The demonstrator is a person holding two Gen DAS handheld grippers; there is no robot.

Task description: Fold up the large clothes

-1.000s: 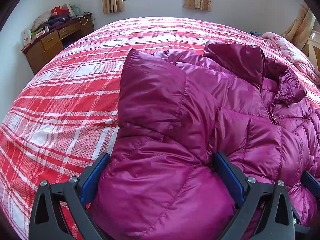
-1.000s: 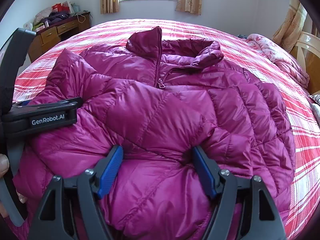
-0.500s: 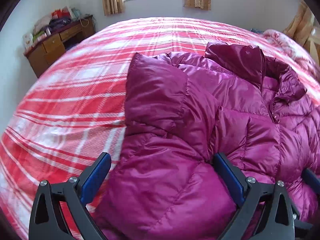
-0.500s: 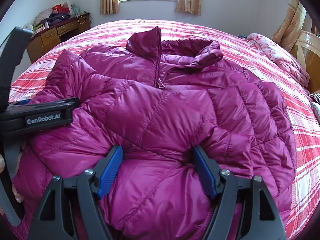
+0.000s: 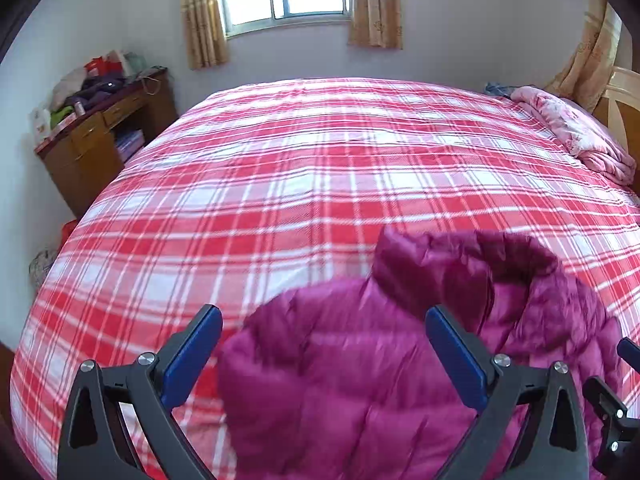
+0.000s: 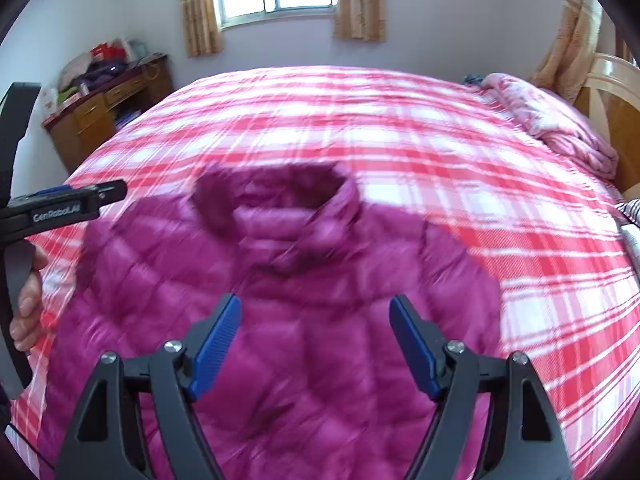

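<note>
Magenta puffer jacket (image 6: 280, 320) lies on the red plaid bed (image 6: 460, 152), near its front edge, collar (image 6: 276, 196) toward the window. It lies broad and roughly flat, likely so a lengthwise fold can be made; sleeves not distinguishable, both views motion-blurred.

Right gripper (image 6: 316, 332) over the jacket's lower middle, blue pads (image 6: 218, 340) wide apart. Nothing clamped between them; contact with the fabric cannot be told through the blur.

Left gripper (image 5: 324, 344) over the jacket's left edge, one pad (image 5: 192, 356) above bare bedding, the other above the quilted body. Fingers spread wide, holding nothing. In the right view it sits at the left, level with the collar.

Judgement: both tools free, positioned for a new grip on the hem or sides

Background: wooden desk (image 5: 92, 144) with clutter, pink quilt (image 5: 572, 132) at the bed's far right
</note>
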